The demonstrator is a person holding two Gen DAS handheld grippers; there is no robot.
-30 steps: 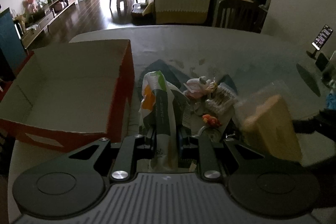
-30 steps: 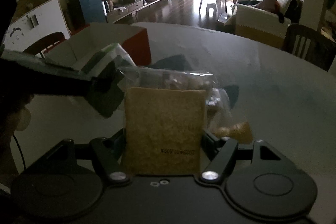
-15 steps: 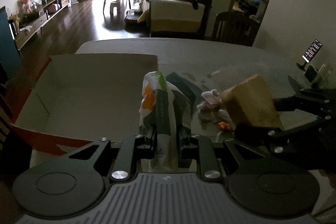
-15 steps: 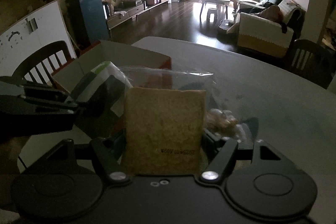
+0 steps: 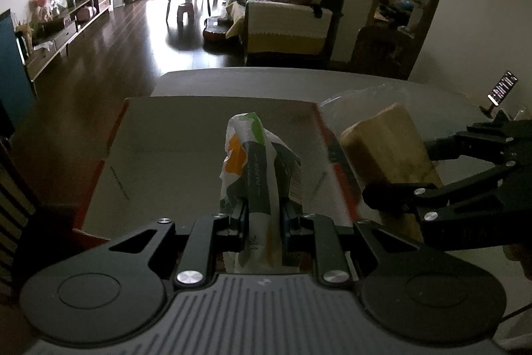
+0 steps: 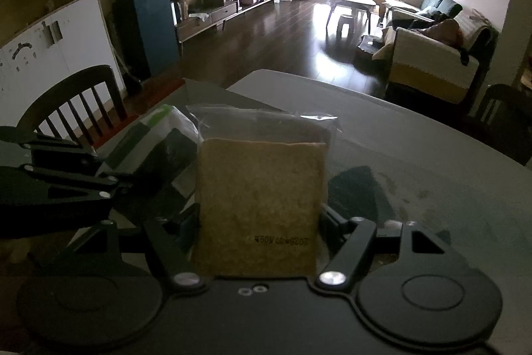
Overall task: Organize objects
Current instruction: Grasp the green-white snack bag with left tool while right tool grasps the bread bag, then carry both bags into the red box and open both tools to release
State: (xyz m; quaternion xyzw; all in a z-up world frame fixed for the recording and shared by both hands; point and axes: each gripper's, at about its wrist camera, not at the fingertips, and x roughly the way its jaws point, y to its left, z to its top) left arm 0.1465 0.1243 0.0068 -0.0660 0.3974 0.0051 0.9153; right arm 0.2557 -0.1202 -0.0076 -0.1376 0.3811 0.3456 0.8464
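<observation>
Two packets (image 5: 262, 168) (image 6: 259, 208) clamped over box (image 5: 173, 162)

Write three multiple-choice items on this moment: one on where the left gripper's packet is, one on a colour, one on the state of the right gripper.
1. Where is the green and white packet held by the left gripper?
A. Above the open cardboard box
B. Flat on the floor
C. On the sofa

2. What colour is the outer edge of the box?
A. Blue
B. Red-orange
C. Yellow

3. What is the state of the right gripper?
A. Open and holding nothing
B. Shut on the bagged bread slice
C. Shut on a phone

Answers:
1 A: in the left wrist view the packet is seen against the box's pale inside.
2 B: the rim at both sides of the box shows red-orange.
3 B: in the right wrist view the fingers clamp the slice in its clear bag.
</observation>
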